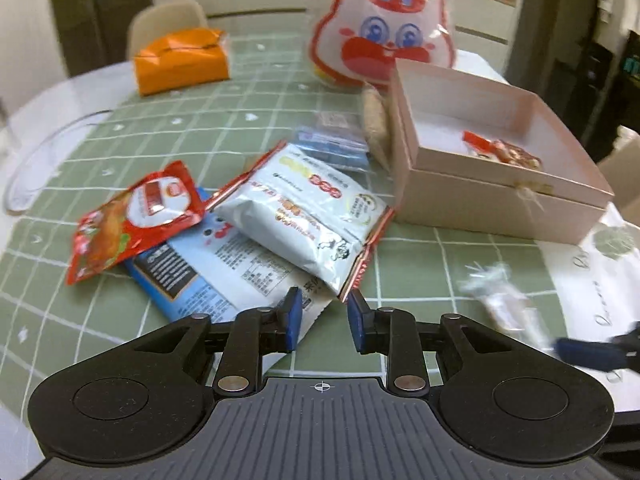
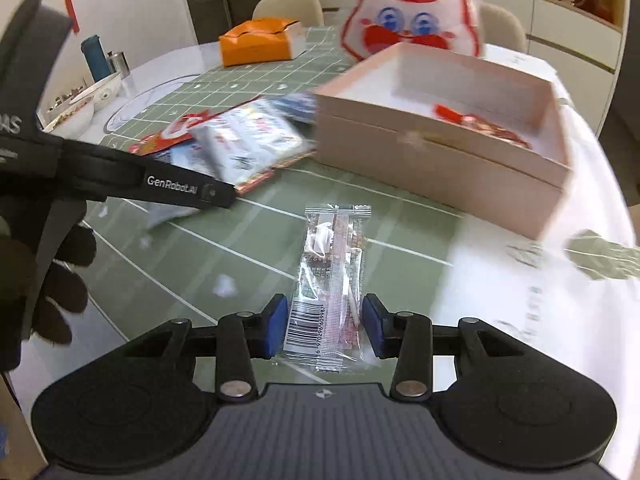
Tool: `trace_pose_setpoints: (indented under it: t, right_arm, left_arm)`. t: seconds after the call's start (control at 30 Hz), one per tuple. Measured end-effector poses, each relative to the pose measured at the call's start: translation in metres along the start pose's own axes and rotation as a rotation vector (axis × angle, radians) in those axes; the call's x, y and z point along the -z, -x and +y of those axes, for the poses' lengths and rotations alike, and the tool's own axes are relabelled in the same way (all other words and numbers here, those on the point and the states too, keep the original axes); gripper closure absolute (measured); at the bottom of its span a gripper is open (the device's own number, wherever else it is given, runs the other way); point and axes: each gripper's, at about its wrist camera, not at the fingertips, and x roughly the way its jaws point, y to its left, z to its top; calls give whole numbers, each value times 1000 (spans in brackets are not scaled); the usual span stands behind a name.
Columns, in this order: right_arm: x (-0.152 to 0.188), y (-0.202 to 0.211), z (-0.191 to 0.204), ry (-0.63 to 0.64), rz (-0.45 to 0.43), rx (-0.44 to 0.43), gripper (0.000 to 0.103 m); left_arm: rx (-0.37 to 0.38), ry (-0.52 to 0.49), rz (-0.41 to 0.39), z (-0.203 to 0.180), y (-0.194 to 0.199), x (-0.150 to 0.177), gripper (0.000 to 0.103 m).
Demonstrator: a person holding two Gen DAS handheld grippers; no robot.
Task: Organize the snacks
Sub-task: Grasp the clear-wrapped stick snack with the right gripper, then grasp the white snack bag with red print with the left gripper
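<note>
A pile of snack packets lies on the green checked mat: a white packet with red ends (image 1: 304,212), a red packet (image 1: 136,220) and a blue and white packet (image 1: 208,276). My left gripper (image 1: 324,312) is open just in front of the white packet's near corner. An open pink box (image 1: 500,192) on the right holds one red snack (image 1: 504,152). A clear wrapped snack bar (image 2: 332,280) lies on the mat. My right gripper (image 2: 325,326) is open, its pads either side of the bar's near end.
A white and red plush-faced bag (image 1: 384,28) stands behind the box. An orange box (image 1: 182,60) sits at the far side. A small blue packet (image 1: 336,144) lies beside the pink box. Dishes (image 2: 84,104) stand at the table's left edge.
</note>
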Motion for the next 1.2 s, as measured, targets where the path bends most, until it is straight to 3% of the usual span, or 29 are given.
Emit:
trace_pose_setpoints:
  t: [0.07, 0.17, 0.23, 0.37, 0.47, 0.57, 0.6, 0.8, 0.87, 0.93, 1.03, 1.1, 1.2]
  right_arm:
    - [6, 6, -12, 12, -10, 27, 57]
    - [13, 10, -28, 16, -34, 53, 41]
    - [16, 8, -38, -2, -64, 44, 38]
    - [20, 2, -38, 9, -120, 44, 28]
    - [27, -2, -29, 60, -157, 72, 20]
    - [24, -3, -29, 56, -149, 65, 15]
    - [24, -4, -28, 59, -149, 65, 15]
    - [26, -4, -27, 58, -155, 69, 14]
    - [26, -4, -27, 56, -154, 73, 13]
    - [26, -5, -27, 51, -152, 80, 11]
    - [26, -4, -27, 49, -151, 82, 11]
    - [26, -4, -27, 48, -151, 82, 10]
    - [26, -5, -28, 45, -149, 85, 9]
  left_arm:
    - [-40, 36, 3, 1, 4, 6, 73]
    - [-112, 50, 26, 3, 13, 16, 73]
    - [-152, 66, 40, 10, 20, 20, 73]
    - [-182, 202, 24, 35, 39, 18, 73]
    - [-144, 337, -18, 52, 46, 1, 73]
    - [8, 407, -24, 50, 34, -27, 73]
    - [18, 384, -15, 43, 27, -38, 72]
    - [-104, 223, -73, 9, -14, -80, 72]
    - [-183, 109, -41, 2, -36, -89, 71]
    - [-200, 44, 11, 3, -51, -87, 71]
    - [-97, -24, 15, 2, -42, -71, 74]
    - [25, -120, 38, -6, -31, -51, 76]
    - [144, -262, 46, -16, -11, -17, 76]
